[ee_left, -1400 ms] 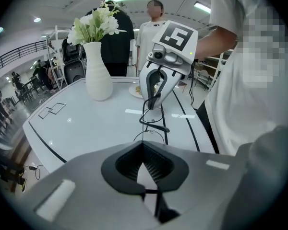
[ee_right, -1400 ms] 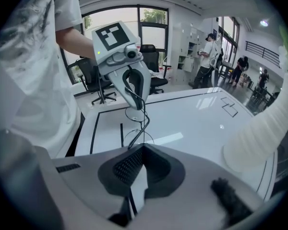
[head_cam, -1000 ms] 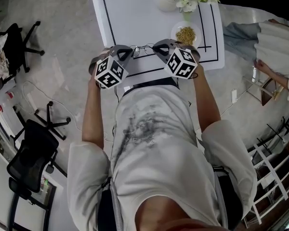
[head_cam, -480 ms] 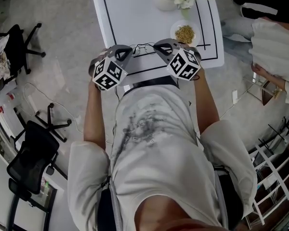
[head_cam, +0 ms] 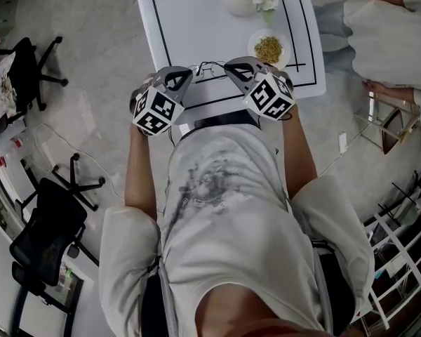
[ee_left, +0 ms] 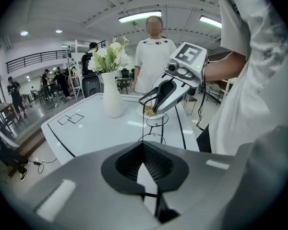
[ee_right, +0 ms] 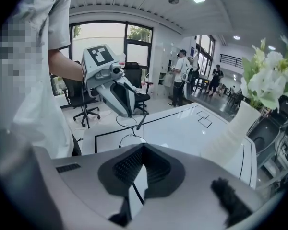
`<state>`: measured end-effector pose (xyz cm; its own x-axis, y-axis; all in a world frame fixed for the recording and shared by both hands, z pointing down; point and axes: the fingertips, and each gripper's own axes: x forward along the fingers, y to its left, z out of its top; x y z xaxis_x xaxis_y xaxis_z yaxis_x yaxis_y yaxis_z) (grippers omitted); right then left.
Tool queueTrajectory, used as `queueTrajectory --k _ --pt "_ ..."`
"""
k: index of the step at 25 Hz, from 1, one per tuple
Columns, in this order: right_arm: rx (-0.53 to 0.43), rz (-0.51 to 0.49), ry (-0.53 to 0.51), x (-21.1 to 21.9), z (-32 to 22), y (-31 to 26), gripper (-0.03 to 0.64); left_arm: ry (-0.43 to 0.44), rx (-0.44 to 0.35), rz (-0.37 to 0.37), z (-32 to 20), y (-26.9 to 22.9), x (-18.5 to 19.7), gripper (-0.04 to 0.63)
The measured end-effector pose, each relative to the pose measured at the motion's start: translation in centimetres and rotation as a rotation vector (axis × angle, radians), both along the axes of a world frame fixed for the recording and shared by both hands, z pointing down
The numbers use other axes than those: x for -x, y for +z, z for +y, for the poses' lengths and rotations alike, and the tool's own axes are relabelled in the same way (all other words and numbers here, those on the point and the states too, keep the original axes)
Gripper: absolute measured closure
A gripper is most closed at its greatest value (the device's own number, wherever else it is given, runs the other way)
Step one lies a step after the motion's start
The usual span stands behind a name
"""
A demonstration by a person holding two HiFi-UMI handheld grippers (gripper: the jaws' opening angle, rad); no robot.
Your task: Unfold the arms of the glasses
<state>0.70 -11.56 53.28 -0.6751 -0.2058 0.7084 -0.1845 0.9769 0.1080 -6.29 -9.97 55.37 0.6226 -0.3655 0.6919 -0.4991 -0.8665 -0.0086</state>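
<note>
Currently the thin black wire-framed glasses [head_cam: 209, 69] hang between the two tongs, over the near edge of the white table with black lines [head_cam: 203, 20]. The left gripper [head_cam: 188, 74] is clamped on one slender arm of the glasses and the right gripper [head_cam: 231, 67] on the other arm, so the lenses sit between their tips. Just beyond the right gripper stands a small white dish of yellowish-brown crumbs [head_cam: 253, 48], and farther out a white vase of white flowers [ee_left: 112, 97]. A person in a white top [ee_left: 154, 56] stands past the table.
</note>
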Motion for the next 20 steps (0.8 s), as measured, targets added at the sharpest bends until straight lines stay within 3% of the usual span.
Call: queueTrajectory --k 20 --pt "-0.052 -0.087 0.088 0.0 -0.5 -2.9 0.601 -0.106 -0.031 0.076 -0.2 -2.2 0.5 0.590"
